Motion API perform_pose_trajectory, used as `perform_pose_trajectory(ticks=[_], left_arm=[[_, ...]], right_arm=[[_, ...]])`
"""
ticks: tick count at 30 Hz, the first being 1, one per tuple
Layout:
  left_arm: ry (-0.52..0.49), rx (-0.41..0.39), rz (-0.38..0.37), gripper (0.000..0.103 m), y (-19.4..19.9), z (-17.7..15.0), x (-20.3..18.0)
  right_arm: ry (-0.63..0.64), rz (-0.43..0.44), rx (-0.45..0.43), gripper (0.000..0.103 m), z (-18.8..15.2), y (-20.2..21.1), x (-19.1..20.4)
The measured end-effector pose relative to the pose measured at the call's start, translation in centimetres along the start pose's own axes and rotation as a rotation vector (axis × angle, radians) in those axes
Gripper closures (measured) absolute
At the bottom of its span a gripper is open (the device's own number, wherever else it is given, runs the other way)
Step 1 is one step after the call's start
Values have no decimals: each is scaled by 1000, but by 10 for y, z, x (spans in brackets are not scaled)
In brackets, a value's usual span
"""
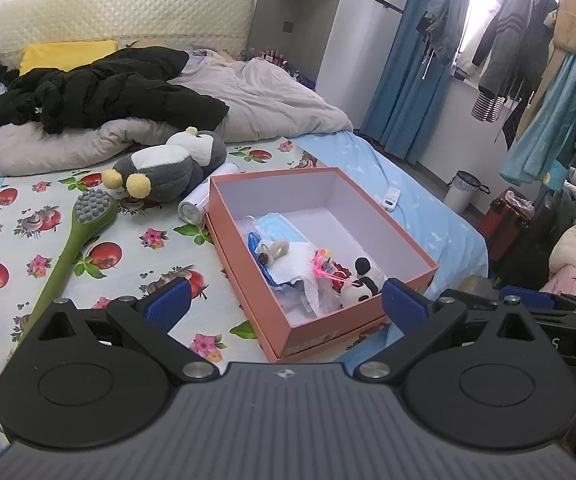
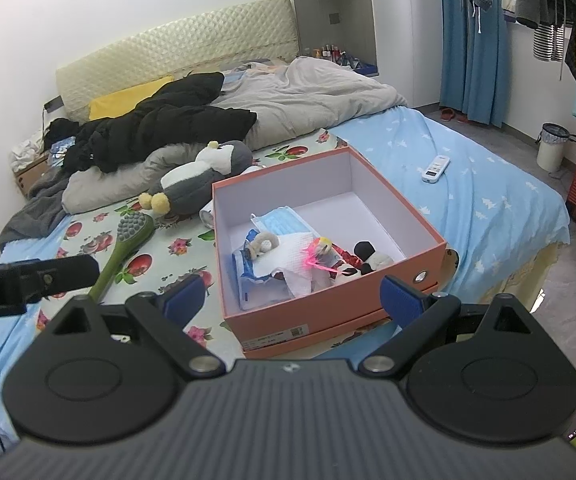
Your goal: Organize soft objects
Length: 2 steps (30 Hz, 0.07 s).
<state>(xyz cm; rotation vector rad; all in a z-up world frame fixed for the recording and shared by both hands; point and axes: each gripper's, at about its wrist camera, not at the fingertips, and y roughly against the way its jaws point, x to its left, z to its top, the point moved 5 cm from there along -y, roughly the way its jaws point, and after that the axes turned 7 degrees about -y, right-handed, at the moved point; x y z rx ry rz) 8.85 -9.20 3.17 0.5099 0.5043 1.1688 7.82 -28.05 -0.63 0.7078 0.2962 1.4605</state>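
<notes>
An orange box (image 1: 248, 284) (image 2: 328, 312) with a white inside sits on the bed. In it lie a blue face mask (image 1: 278, 226) (image 2: 284, 220), a white cloth (image 1: 300, 256) (image 2: 294, 258), a small beige plush (image 1: 274, 248) (image 2: 262, 244), a pink-and-yellow toy (image 1: 324, 258) (image 2: 322, 246) and a black-and-white plush (image 1: 362, 282) (image 2: 370, 260). A grey-and-white penguin plush (image 1: 168, 168) (image 2: 200, 178) lies on the sheet behind the box. My left gripper (image 1: 286, 300) and right gripper (image 2: 292, 298) both hover open and empty before the box's near side.
A green massage brush (image 1: 72, 240) (image 2: 126, 246) and a white cylinder (image 1: 202, 200) lie left of the box. A remote (image 2: 435, 168) (image 1: 391, 197) rests on the blue sheet at right. A black jacket (image 1: 104, 88) and grey duvet (image 2: 308, 92) cover the bed's head end.
</notes>
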Motion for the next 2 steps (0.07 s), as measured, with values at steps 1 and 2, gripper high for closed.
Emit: perform_pose_trajectory(ticks=[1, 2], left_arm=[[1, 0, 0, 0, 0, 0, 0], [3, 0, 0, 0, 0, 0, 0]], right_arm=[[-1, 1, 1, 7, 0, 1, 0], [-1, 0, 1, 7, 0, 1, 0]])
